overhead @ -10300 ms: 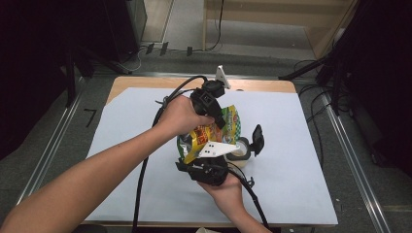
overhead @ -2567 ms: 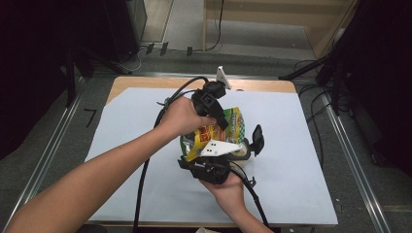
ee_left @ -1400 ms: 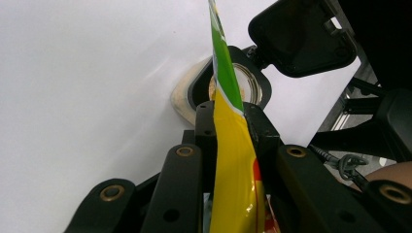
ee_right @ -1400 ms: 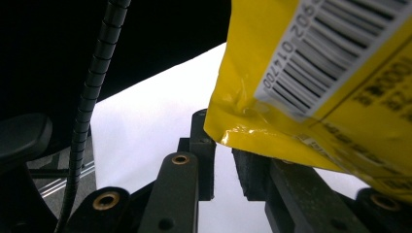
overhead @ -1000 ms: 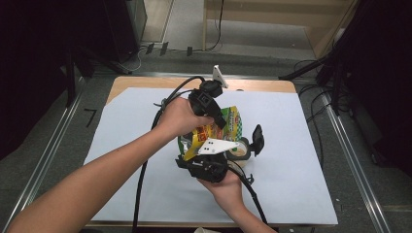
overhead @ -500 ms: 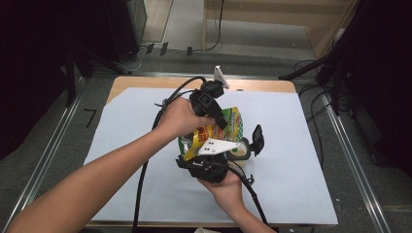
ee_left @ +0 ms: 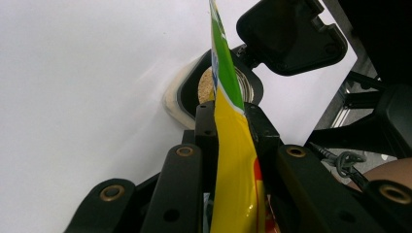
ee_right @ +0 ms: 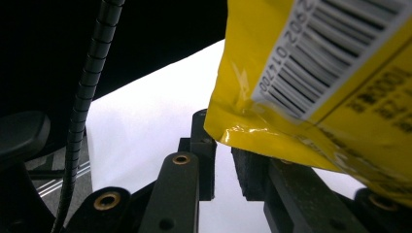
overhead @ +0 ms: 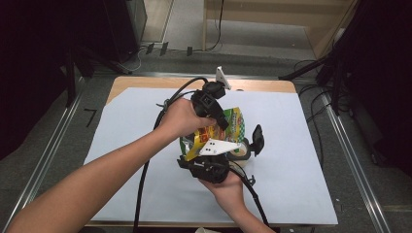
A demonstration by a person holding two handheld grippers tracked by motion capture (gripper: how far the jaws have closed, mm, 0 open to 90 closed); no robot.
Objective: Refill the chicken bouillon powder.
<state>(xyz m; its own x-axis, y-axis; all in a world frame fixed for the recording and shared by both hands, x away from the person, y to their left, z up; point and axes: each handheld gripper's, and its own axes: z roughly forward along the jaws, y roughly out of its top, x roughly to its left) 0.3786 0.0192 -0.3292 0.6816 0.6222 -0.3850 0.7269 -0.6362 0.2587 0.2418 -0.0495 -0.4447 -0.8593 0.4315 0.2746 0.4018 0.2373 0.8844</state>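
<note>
At frame centre, high view: a yellow-and-green pouch (overhead: 221, 133) stood up off the white sheet (overhead: 121, 126), held between the two grippers, with a round container (overhead: 241, 150) just to its lower right.
Left gripper: the left gripper (overhead: 212, 104) sat at the pouch's upper edge, slightly above and left of the frame's middle, carried by the left hand (overhead: 182, 116) coming in from the lower left.
Left gripper state: in the left gripper view the two black jaws were clenched on the pouch (ee_left: 233, 160), the thin foil running edge-on up the middle of the frame between the pads.
Right gripper: the right gripper (overhead: 206, 165) lay below the pouch, lower centre of the high view, in the right hand (overhead: 226, 187), with its grey plate against the pouch's lower part.
Right gripper state: in the right gripper view the pouch's bottom corner (ee_right: 311, 111), with a barcode on it, hung over the right-hand jaw at the upper right of the frame; a narrow gap showed between the jaw tips, so I could not tell from the pictures whether foil was pinched farther in.
Container: in the left gripper view the round container (ee_left: 194, 92) lay beyond the jaw tips, just left of the pouch's edge, with brownish contents showing and its black flip lid (ee_left: 291, 34) swung up at the upper right.
Pouch relative to container: near it; touching or apart could not be told.
Table: the sheet covered a wooden tabletop (overhead: 262, 85).
</note>
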